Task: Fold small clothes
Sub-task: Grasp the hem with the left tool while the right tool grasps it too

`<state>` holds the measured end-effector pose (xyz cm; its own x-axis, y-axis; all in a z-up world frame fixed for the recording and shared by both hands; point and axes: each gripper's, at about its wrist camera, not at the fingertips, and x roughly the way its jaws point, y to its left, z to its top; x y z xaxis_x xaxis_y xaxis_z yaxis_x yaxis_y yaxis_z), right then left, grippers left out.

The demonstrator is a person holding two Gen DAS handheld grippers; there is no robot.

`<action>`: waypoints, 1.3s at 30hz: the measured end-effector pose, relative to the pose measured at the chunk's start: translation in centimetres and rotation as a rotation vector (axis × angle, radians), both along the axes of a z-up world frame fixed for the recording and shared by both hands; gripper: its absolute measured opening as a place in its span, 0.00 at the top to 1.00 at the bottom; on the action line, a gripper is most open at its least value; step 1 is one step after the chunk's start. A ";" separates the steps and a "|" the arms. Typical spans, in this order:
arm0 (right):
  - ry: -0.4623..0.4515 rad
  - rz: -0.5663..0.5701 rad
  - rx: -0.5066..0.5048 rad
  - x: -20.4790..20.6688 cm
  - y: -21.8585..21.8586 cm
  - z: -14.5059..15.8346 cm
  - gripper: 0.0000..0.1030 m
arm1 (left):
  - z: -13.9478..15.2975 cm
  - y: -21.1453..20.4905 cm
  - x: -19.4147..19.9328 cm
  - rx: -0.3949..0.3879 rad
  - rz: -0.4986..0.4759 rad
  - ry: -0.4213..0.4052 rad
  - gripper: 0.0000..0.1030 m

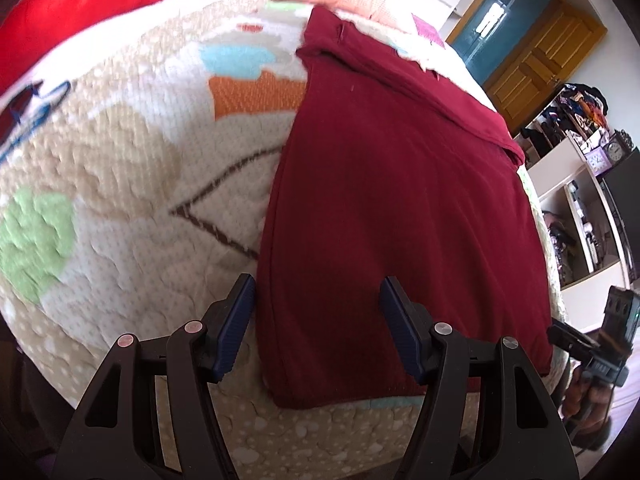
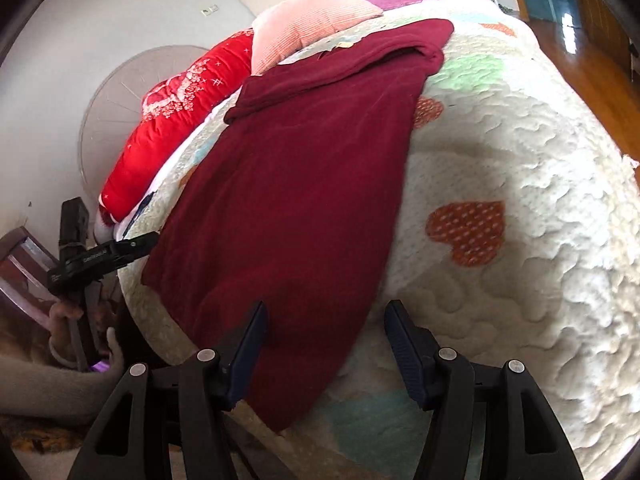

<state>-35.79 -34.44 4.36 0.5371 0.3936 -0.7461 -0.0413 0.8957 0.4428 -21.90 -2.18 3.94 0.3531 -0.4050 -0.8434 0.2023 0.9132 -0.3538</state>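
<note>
Both your hand-held grippers, left and right, hover spread over the maroon garment; a shallow pinch could drag only its top layer askew

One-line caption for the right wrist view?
Open right gripper above the near edge of a folded maroon garment on a quilted bedspread.

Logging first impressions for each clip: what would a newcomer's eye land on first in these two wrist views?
The dark maroon garment, folded into a long panel, lies flat across the cream quilted bedspread with coloured heart patches and fills the middle of both views. Beyond its far end sit a bright red quilt with white embroidery and a pale pink ribbed pillow. In the foreground, the left gripper and right gripper hang open over the garment's near edge.
</note>
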 end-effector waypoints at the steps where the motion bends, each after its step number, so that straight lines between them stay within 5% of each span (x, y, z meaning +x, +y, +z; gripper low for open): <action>1: -0.004 -0.003 -0.007 -0.1 0.2 0.0 0.43 | -0.1 0.0 -0.1 -0.001 0.001 0.004 0.37; 18: -0.011 0.027 0.036 -1.2 0.1 0.4 0.37 | -0.9 -0.5 -0.6 0.005 -0.015 0.009 0.27; 39: -0.006 0.084 0.061 -0.8 0.1 0.3 0.33 | -1.4 -2.9 -0.5 0.103 -0.025 -0.010 0.17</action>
